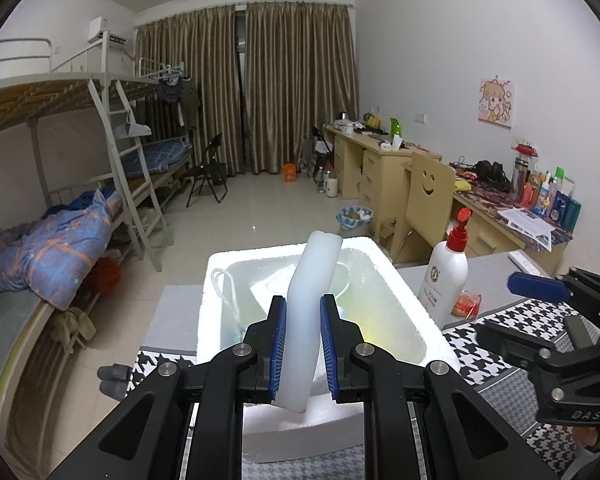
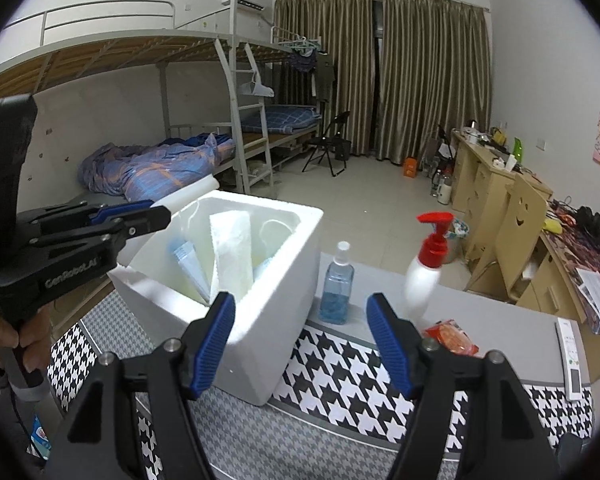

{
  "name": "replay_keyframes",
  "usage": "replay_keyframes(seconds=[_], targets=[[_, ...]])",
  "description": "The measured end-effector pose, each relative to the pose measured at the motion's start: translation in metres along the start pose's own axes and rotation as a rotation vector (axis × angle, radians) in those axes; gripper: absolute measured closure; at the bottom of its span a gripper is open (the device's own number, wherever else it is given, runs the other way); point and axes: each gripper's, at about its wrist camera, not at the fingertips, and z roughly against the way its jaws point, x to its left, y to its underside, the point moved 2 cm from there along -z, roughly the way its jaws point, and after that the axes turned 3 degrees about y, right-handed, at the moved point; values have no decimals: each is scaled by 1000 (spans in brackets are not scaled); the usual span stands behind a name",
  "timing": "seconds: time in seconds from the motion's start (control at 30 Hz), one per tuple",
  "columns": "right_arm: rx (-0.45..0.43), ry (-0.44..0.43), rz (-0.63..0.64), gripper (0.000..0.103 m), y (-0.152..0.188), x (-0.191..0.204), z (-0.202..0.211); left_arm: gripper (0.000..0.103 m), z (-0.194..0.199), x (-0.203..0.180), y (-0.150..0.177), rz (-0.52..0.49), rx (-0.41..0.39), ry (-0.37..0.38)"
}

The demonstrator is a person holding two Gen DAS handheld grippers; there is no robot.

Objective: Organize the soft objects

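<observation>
My left gripper [image 1: 303, 304] is shut on a pale white soft slab [image 1: 316, 264], held upright over the open white foam box [image 1: 216, 276]. Inside the box lie a face mask with ear loops and some pale packets. In the right wrist view the same box [image 2: 284, 272] holds several upright packets; the left gripper [image 2: 162, 214] hovers at its far left rim, with the slab [image 2: 194, 196] poking out past its tips. My right gripper [image 2: 300, 308] is open and holds nothing, just right of the box's near corner. It also shows at the right edge as the right gripper [image 1: 494, 306].
A white lotion bottle with a red pump [image 2: 422, 280], a blue spray bottle [image 2: 337, 292], a red snack packet [image 2: 452, 336] and a white remote [image 2: 570, 356] sit on the table right of the box. A houndstooth cloth [image 2: 340, 368] covers the near table. A hand [image 2: 4, 340] grips the left handle.
</observation>
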Motion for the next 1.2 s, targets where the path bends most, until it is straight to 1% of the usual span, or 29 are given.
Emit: replay_keyframes(seconds=[0.4, 0.53, 0.63, 0.7, 0.77, 0.8, 0.87, 0.93, 1.0, 1.07, 1.2], targets=[[18, 48, -44, 30, 16, -16, 10, 83, -20, -7, -1, -18, 28, 17], [16, 50, -54, 30, 20, -19, 13, 81, -26, -6, -1, -24, 36, 9], [16, 54, -63, 30, 21, -20, 15, 76, -30, -5, 1, -21, 44, 6], [15, 55, -69, 30, 22, -20, 17, 66, -31, -3, 1, -17, 51, 3], [13, 55, -70, 30, 22, -20, 20, 37, -29, -3, 1, -16, 41, -16], [10, 56, -73, 30, 23, -20, 22, 32, -27, -3, 2, -13, 31, -21], [6, 52, -78, 30, 25, -20, 26, 15, -21, -3, 2, -8, 11, -31], [1, 51, -79, 30, 25, -20, 29, 11, -14, -4, 4, -8, -3, -28], [-5, 49, -79, 30, 27, -18, 34, 11, -8, -7, 6, -13, -11, -30], [-11, 46, -77, 30, 28, -16, 39, 6, -1, -9, 7, -17, -21, -33], [-26, 37, -75, 30, 30, -10, 49, 3, 13, -12, 10, -20, -46, -36]])
